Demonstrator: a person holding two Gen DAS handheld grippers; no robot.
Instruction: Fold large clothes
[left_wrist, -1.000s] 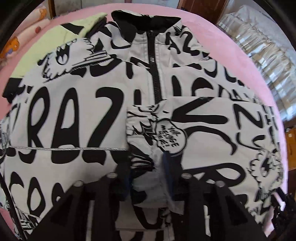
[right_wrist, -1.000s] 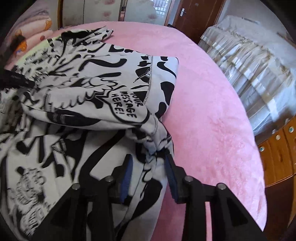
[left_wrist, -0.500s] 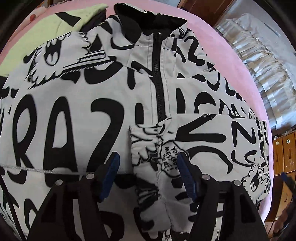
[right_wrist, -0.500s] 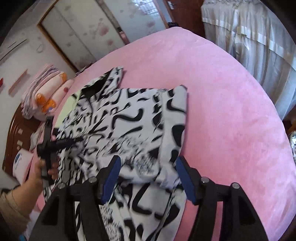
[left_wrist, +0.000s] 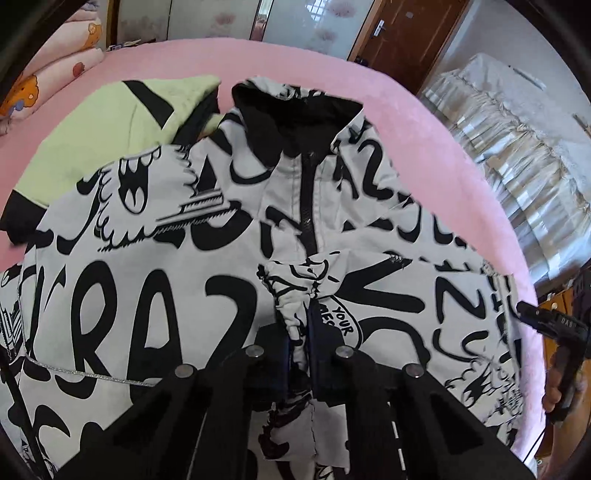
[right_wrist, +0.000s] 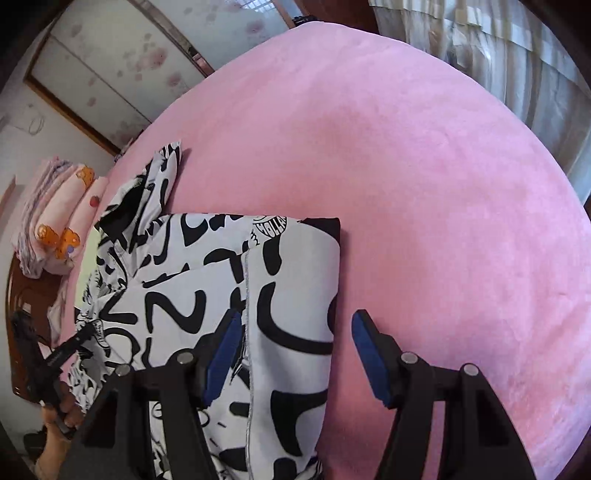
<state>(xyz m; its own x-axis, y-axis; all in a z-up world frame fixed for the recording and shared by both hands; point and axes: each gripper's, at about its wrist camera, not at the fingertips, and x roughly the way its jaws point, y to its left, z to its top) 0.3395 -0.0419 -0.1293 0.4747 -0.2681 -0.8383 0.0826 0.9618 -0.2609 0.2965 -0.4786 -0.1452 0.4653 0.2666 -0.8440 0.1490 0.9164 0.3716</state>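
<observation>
A: The pink bed (right_wrist: 424, 184) carries everything. What lies nearest?

B: The black-and-white jacket (left_wrist: 155, 295), spread flat, its sleeve cuff (left_wrist: 295, 284) pinched in the left gripper (left_wrist: 298, 354), whose jaws have just been closing; half a second ago they stood wide apart over it

A: And the other claw?

B: The right gripper (right_wrist: 291, 354) hangs open and empty over the jacket's folded edge, having let go and swung outward

A: Beyond?

B: A pale green garment (left_wrist: 110, 129) touching the jacket's far shoulder, folded blankets (right_wrist: 55, 214), then curtains (left_wrist: 517, 155) and a wooden door (left_wrist: 406, 40)
</observation>
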